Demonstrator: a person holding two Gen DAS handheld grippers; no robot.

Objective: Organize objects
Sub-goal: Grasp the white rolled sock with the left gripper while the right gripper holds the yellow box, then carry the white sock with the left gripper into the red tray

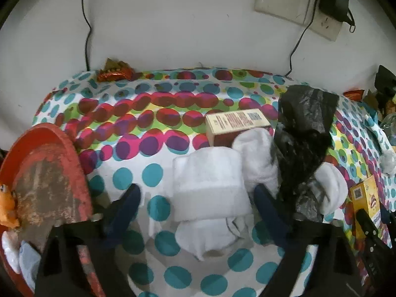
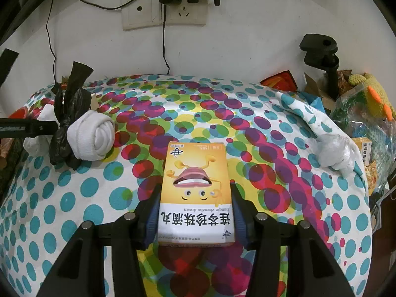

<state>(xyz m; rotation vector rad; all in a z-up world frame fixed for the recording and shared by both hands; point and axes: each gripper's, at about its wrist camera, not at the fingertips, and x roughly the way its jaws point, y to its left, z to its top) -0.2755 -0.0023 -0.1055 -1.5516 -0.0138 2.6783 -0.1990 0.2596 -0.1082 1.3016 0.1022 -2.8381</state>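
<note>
Down at the left edge of the left wrist view we see a red basin point(image 1: 47, 173), its rim cut off by the frame. Inside it we can make out something orange point(image 1: 7, 208) and pale bundles point(image 1: 19, 259) near the bottom; what they are we cannot tell, since the claw body covers part of them.

Our left claw point(image 1: 198, 203) stands open over the dotted cloth of the counter point(image 1: 138, 173), its fingers on either side of a rolled white sock point(image 1: 210, 185) without pressing it. No earlier picture lets us say more. Behind that roll lie a second white bundle point(image 1: 257, 158) and a small red and cream box point(image 1: 235, 126), partly hidden by the socks. A crumpled black plastic bag point(image 1: 304, 143) lies to the right, draped over another white roll point(image 1: 331, 188).

Our right claw point(image 2: 195, 212) is closed on a yellow medicine box point(image 2: 195, 188) with a cartoon mouth, pads against both long sides; whether its far end rests on the cloth or is lifted we cannot tell. In this view the black bag and a white roll point(image 2: 91, 136) sit to the left, and a wad of clear plastic point(image 2: 334, 153) to the right.

At the far right edge a clear bag point(image 2: 358, 113) holds knitted yellow and green things, blurred and cut off.
</note>
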